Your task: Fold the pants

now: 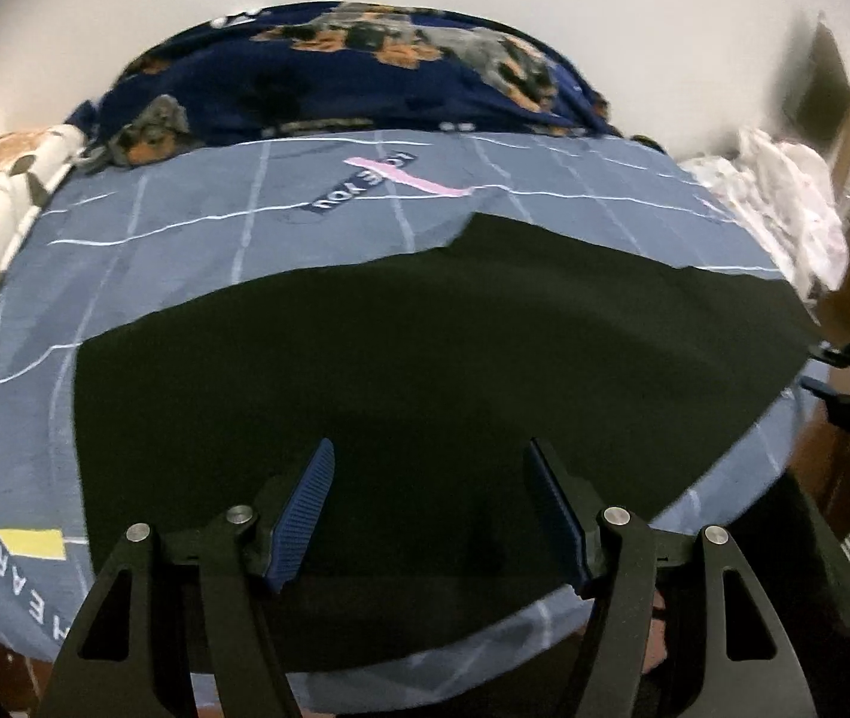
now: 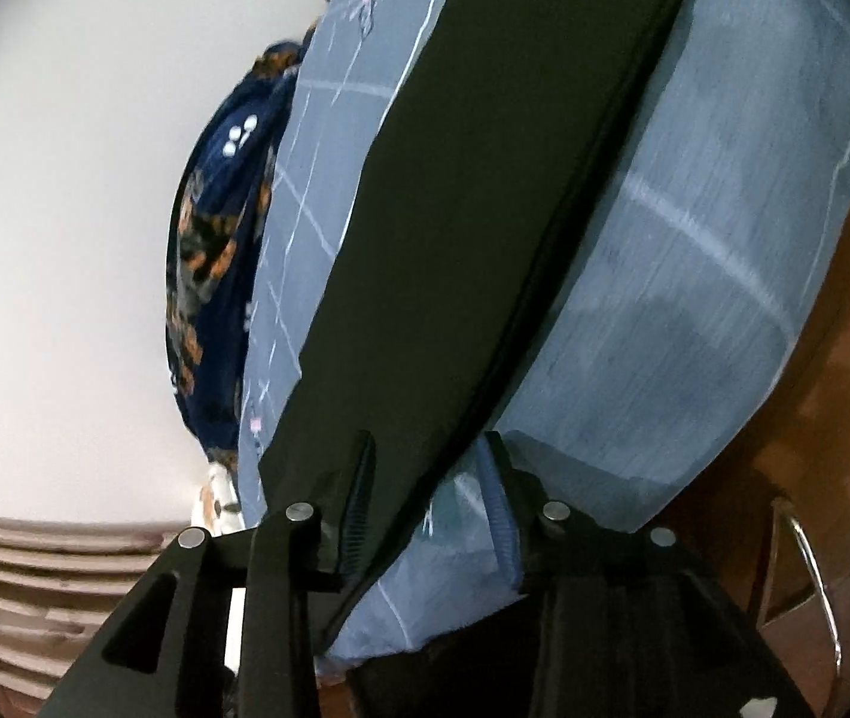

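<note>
Left gripper [image 1: 427,508] hangs over the near part of the pants [image 1: 425,371] with its jaws spread wide and nothing between them; its blue ribbed pads [image 1: 302,517] sit above the dark cloth, and whether they touch it cannot be told.

Biggest thing in view is the bed [image 1: 24,419], covered by a grey-blue sheet with thin white grid lines and a few printed words. Across its near half the black pants lie spread flat, one broad dark panel running from the left side toward the right edge of the bed, where the cloth reaches close to the drop-off. Behind them a navy blanket [image 1: 335,84] with a dog print is heaped against the wall, and pale bedding sits at either far corner.

At that right edge the right gripper [image 2: 430,508] straddles the seamed rim of the pants [image 2: 484,209]. Its jaws are partly open, one pad on the dark cloth side and the other on the sheet side, so it does not appear to have pinched anything yet.

My judgement is that the fold is only being set up: the garment looks laid out, with both tools taking their places. Next, each would need to close on an edge, then lift and carry it across evenly so the layers land square.
</note>
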{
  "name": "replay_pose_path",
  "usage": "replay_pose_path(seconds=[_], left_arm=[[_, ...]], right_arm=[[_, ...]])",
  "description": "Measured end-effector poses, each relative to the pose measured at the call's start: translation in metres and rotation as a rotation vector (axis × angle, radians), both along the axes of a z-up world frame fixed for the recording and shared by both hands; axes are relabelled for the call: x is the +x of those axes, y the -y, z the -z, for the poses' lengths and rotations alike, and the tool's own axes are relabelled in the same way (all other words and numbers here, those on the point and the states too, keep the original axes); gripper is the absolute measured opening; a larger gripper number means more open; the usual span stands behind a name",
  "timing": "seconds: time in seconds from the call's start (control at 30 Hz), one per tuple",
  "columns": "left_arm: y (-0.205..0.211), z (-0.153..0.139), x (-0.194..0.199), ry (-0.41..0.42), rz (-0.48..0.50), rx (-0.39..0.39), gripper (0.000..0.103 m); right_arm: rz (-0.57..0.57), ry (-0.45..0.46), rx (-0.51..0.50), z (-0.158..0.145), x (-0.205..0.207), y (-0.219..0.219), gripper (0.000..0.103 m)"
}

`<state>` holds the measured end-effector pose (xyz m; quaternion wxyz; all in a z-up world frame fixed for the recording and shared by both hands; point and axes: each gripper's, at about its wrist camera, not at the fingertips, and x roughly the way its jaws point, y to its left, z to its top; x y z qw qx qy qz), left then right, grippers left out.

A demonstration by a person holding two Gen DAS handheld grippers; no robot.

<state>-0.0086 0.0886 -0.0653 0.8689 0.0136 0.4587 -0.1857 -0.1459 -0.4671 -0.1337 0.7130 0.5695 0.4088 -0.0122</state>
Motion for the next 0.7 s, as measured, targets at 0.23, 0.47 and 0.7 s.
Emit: replay_pose_path(seconds=[0.23,0.47,0.7], left_arm=[[-0.003,0.006,0.004,0.028,-0.058,0.065,0.066],[-0.004,-0.001,0.000,0.122,-0.142,0.167,0.073],[-0.011,-0.008,0.000,0.167,-0.214,0.118,0.077]], right_arm=[[-0.008,0.000,-0.135,-0.014,0.004,0.014,0.044],[0.085,0.055,-0.216,-0.027,-0.001,0.058,0.047],[0.321,0.153,-0.124,-0.023,-0.039,0.141,0.049]])
